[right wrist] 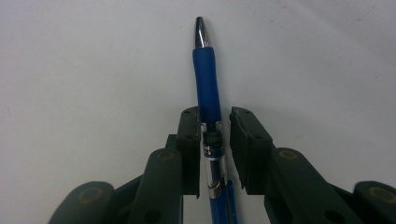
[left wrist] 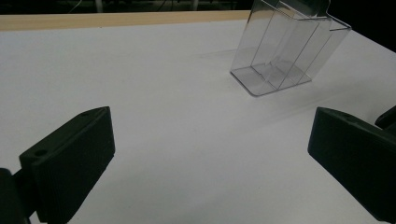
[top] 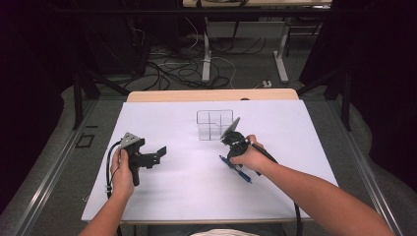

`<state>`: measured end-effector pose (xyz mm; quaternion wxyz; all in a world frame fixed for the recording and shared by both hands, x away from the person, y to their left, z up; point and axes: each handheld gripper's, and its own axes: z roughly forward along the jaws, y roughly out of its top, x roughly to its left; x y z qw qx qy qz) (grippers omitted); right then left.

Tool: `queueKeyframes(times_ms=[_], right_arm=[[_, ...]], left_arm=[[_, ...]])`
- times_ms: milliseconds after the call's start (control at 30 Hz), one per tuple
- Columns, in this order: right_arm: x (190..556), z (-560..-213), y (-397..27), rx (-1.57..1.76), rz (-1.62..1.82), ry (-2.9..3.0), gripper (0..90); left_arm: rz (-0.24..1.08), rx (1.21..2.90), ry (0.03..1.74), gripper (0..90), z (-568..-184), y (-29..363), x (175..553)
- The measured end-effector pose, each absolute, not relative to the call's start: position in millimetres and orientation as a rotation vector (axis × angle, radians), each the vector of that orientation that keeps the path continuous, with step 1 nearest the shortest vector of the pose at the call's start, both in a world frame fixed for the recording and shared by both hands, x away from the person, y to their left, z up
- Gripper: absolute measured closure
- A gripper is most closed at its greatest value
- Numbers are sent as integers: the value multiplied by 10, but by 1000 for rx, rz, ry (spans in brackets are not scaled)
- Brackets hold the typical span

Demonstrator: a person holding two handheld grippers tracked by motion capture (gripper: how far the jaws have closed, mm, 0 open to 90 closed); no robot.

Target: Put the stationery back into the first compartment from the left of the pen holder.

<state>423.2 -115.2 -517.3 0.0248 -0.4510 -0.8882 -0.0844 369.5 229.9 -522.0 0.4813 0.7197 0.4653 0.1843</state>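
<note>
on the left side of the white table [top: 162,196] the person's left hand [top: 121,173] holds the left hand-held gripper [top: 156,156] low above the surface; its two black jaws stand wide apart and there is nothing between them. in the middle, toward the far edge, a clear plastic organizer [top: 215,124] with inner dividers stands upright on the table, well apart from this gripper. to the right of it, the right hand-held gripper [right wrist: 215,133] points down at a blue pen [right wrist: 207,88] that lies on the table. its jaws are almost closed around the clear barrel of the pen; one pad touches it, the other has a thin gap.
</note>
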Motion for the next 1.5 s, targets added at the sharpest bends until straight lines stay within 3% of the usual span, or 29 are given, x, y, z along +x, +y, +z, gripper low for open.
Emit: queueKeyframes(times_ms=[1067,1500], right_arm=[[4226,-5184,-1186,-1386,-256,-2748,799],[4233,-5055,-1246,-1490,-443,-2669,799]], left_arm=[[444,1752,1142,4,-5228,2293,3694],[442,1756,1140,4,-5230,2288,3693]])
